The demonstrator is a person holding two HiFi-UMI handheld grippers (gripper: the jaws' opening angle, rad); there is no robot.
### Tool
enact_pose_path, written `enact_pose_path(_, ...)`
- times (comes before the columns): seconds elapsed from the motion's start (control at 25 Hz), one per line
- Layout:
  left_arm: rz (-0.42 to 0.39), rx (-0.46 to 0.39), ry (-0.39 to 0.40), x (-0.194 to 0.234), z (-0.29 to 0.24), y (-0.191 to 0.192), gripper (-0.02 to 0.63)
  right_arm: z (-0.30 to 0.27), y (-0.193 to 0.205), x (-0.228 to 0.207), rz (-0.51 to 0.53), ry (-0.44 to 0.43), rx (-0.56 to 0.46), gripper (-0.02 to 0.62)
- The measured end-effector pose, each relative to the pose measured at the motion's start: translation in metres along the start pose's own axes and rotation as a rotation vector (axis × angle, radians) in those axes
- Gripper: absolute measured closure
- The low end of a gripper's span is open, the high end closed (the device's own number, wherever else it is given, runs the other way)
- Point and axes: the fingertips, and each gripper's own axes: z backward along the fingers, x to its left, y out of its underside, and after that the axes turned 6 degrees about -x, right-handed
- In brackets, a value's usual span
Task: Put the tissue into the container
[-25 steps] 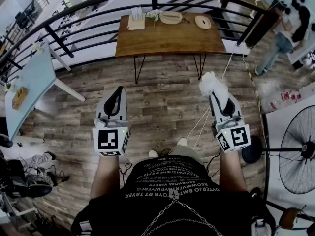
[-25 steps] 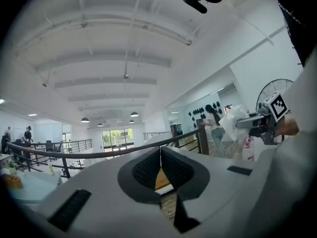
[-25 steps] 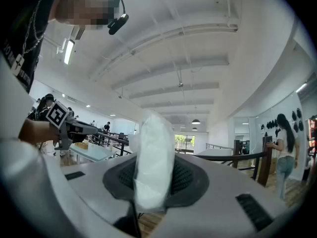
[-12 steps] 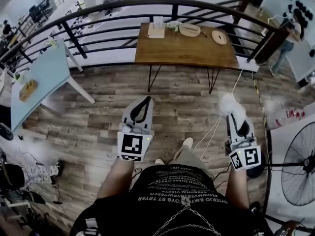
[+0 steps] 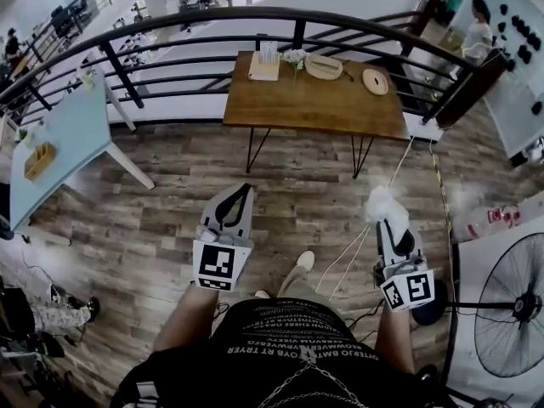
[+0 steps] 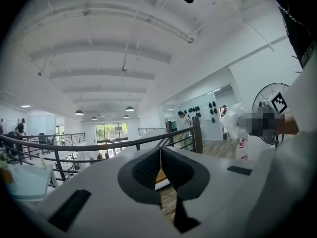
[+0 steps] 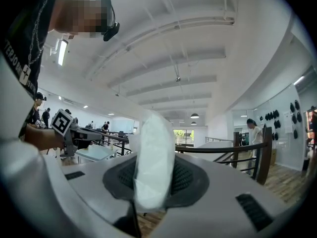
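A white tissue pack (image 5: 382, 203) sticks up from my right gripper (image 5: 388, 221), whose jaws are shut on it at waist height over the wood floor. In the right gripper view the tissue pack (image 7: 153, 157) fills the gap between the dark pads. My left gripper (image 5: 239, 197) is held level beside it, shut with nothing in it; its pads (image 6: 146, 169) meet. Ahead stands a wooden table (image 5: 289, 106) with a pale oval basket (image 5: 323, 66), an upright box (image 5: 263, 63) and a round plate (image 5: 375, 81). Both grippers are well short of the table.
A curved black railing (image 5: 195, 17) runs behind the wooden table. A light blue table (image 5: 64, 138) stands at the left. A floor fan (image 5: 508, 300) is at the right, with a white cable (image 5: 350, 249) on the floor by my feet. A person (image 5: 476, 34) stands far right.
Both grippers sit lower in the head view than a second ago, and the wooden table has shifted right in it. The tissue pack stays in the right gripper.
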Motion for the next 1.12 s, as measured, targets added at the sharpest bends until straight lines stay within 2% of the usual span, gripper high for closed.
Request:
enact_pose_path(0.24,0.016,0.030,-0.003,0.010,-0.045,0.010,0.577,-0.045,0.013,-0.023,0.003,-0.042,0.022,0.480)
enact_pose_path(0.68,0.034,0.079,0.029,-0.008,-0.153,0.034,0.577,-0.113,0.032,-0.110,-0.001,-0.051,0.056,0.480)
enact_pose_path(0.88,0.046,0.061,0.048,-0.018,-0.202,0.019,0.577,-0.134,0.033,-0.148,-0.002,-0.061,0.045,0.480)
enact_pose_path(1.0,0.088,0.055,0.038,-0.020,-0.225,0.010,0.577,-0.142,0.029,-0.176,-0.002,-0.059,0.039,0.480)
enact_pose_path(1.12,0.082,0.045,0.022,-0.023,-0.247,-0.002,0.577,-0.149,0.023,-0.204,-0.010,-0.060,0.025,0.480)
